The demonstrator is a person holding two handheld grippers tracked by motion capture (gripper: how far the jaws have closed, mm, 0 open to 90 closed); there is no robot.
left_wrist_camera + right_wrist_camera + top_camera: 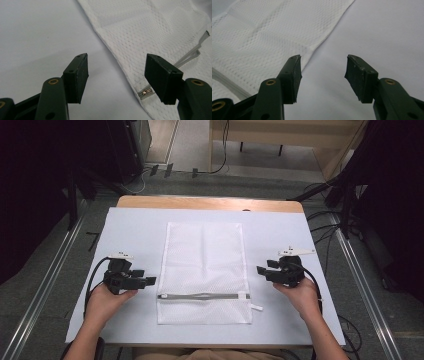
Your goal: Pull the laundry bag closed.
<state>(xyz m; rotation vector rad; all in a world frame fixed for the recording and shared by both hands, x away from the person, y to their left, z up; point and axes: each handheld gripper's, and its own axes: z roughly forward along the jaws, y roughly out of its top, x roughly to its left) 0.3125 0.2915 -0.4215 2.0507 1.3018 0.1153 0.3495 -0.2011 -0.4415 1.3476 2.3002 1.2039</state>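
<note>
A white mesh laundry bag point(204, 270) lies flat in the middle of the desk point(210, 203), on the pale sheet point(135, 227) that covers it, its long sides running from the near edge toward the far edge. Its grey zipper point(202, 296) crosses the bag close to the near edge, apparently zipped shut, with a small white tab point(256, 307) just off the bag's near right corner. The left gripper point(148, 281) hangs just beside the bag's left edge, jaws spread and holding nothing; in the left gripper view the zipper's metal end point(146, 92) sits between them. The right gripper point(261, 270) faces the bag's right edge, jaws likewise spread and empty. The 2 grippers flank the bag symmetrically, probably so each can take 1 side of it
</note>
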